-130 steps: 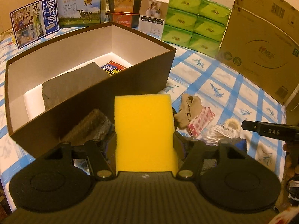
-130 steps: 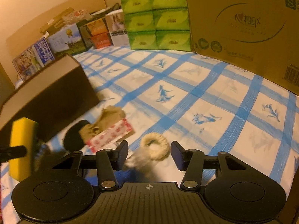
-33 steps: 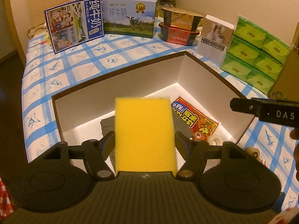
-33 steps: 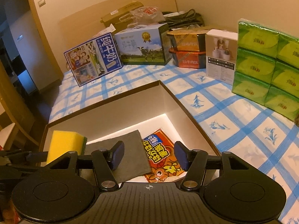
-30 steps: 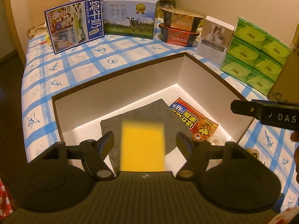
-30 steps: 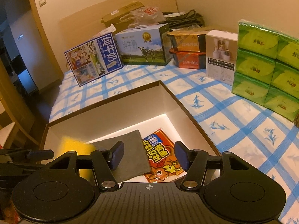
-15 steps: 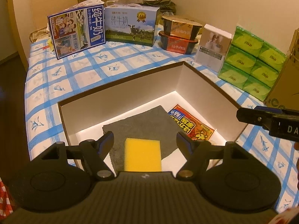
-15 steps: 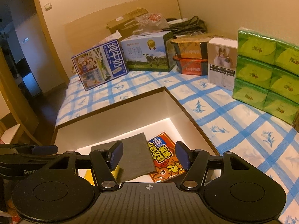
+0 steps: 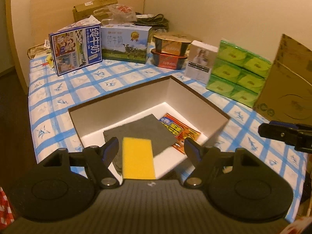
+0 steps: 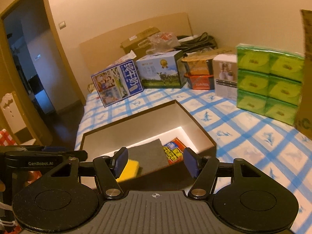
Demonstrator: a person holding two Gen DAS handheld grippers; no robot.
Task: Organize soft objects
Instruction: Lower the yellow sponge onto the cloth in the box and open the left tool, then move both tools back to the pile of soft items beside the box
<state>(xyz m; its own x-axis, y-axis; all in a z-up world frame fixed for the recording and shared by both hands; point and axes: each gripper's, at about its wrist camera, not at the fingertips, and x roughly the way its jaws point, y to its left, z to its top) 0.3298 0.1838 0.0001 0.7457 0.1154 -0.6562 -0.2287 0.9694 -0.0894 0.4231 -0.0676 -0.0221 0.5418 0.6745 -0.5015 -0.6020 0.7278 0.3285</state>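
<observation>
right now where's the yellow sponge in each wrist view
Left wrist: the yellow sponge lies bottom centre, seen between the open fingers of the left gripper, inside the brown box, partly on the grey pad.
Right wrist: the sponge peeks out low and left of centre, just past the near box wall.
Shared landmark: the red-and-yellow snack packet beside the pad.

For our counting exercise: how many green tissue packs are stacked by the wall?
6 green tissue packs: two columns, three rows, between the white carton and the big cardboard box. Others behind may be hidden.
</observation>
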